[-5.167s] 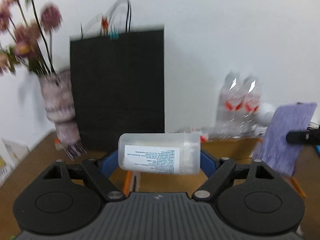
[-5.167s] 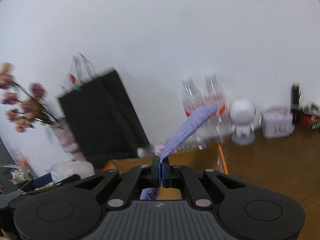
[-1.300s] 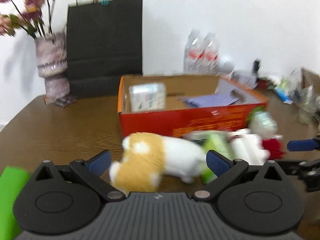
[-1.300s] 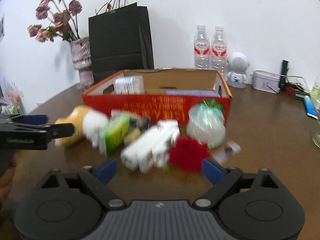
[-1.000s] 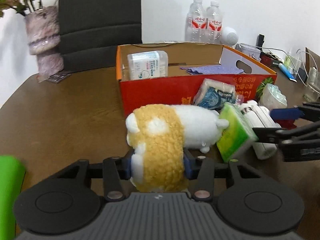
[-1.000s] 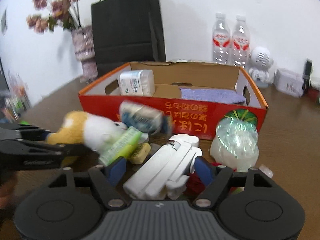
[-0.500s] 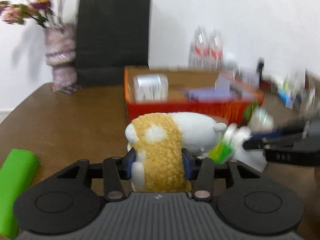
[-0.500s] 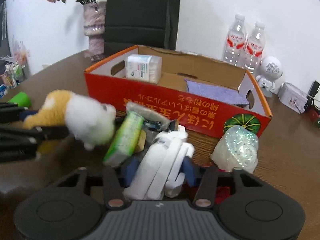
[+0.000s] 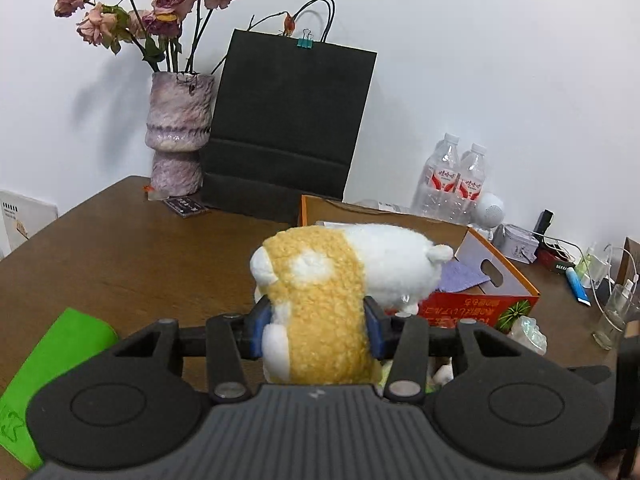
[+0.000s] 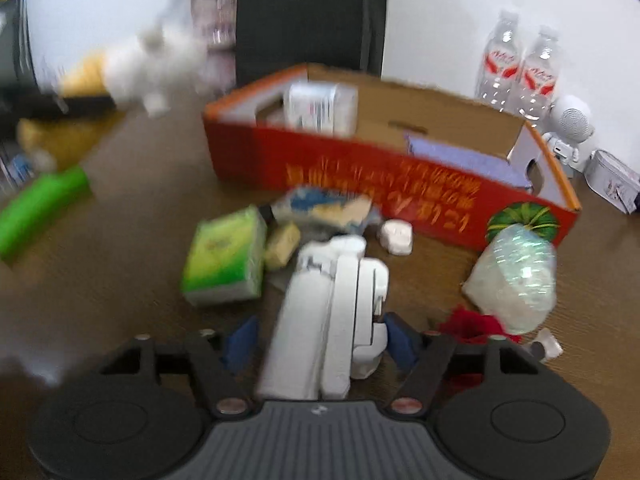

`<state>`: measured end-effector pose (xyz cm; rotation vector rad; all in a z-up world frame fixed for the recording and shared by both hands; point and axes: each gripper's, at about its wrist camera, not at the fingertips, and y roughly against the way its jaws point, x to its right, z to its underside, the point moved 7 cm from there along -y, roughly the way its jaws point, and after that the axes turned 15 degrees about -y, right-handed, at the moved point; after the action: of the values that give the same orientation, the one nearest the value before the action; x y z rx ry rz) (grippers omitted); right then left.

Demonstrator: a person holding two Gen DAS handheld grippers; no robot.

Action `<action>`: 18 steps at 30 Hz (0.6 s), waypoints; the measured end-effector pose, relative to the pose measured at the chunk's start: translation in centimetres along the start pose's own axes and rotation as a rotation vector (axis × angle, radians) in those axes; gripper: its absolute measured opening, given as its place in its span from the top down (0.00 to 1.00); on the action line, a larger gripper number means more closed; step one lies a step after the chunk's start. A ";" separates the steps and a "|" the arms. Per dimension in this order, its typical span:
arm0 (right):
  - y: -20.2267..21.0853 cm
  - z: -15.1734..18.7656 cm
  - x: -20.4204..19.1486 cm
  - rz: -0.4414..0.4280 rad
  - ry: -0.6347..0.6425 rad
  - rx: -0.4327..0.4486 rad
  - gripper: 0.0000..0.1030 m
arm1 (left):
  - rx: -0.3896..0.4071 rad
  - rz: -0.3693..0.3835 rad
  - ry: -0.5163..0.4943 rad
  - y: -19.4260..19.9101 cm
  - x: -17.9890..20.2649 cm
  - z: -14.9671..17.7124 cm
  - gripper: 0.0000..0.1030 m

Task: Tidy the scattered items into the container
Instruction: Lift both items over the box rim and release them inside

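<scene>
My left gripper (image 9: pixel 316 330) is shut on a yellow-and-white plush toy (image 9: pixel 340 280) and holds it in the air near the red cardboard box (image 9: pixel 500 304). The toy shows blurred at the upper left of the right wrist view (image 10: pixel 156 56). My right gripper (image 10: pixel 320 340) is closed around a white folded plastic gadget (image 10: pixel 332 316) on the table in front of the red box (image 10: pixel 400 184). Inside the box lie a clear tub (image 10: pixel 320 108) and a purple cloth (image 10: pixel 460 156).
Loose on the table: a green tissue pack (image 10: pixel 224 256), a blue-white packet (image 10: pixel 328 208), a shiny wrapped ball (image 10: pixel 516 276), a red cloth (image 10: pixel 472 324), a green roll (image 10: pixel 40 208). A black bag (image 9: pixel 288 128), a vase (image 9: pixel 176 136) and bottles (image 9: pixel 452 180) stand behind.
My left gripper has lifted the plush toy off the table, up and toward the box. My right gripper has stayed closed around the white gadget, which still lies on the table.
</scene>
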<state>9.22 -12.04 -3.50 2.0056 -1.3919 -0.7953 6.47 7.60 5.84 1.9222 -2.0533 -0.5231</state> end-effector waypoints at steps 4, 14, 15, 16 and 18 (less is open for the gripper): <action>2.3 -0.2 0.6 -0.025 -0.027 0.051 0.48 | 0.028 -0.024 0.008 1.3 -1.2 -0.4 0.55; 11.0 -10.0 6.2 -0.053 -0.166 0.262 1.00 | -0.049 0.124 0.005 -7.8 3.1 -6.2 0.55; 11.2 -10.2 6.4 -0.054 -0.157 0.254 0.96 | -0.041 0.141 0.001 -7.9 3.7 -6.0 0.55; 11.4 -9.7 6.4 -0.070 -0.140 0.238 0.89 | -0.023 0.165 -0.004 -7.6 4.1 -5.6 0.55; 11.3 -7.1 6.0 -0.119 -0.080 0.169 0.57 | -0.013 0.176 -0.027 -6.7 4.5 -4.5 0.55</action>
<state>9.28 -20.31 8.61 2.2256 -1.4375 -0.8428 14.14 2.52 6.70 1.7150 -2.2028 -0.5216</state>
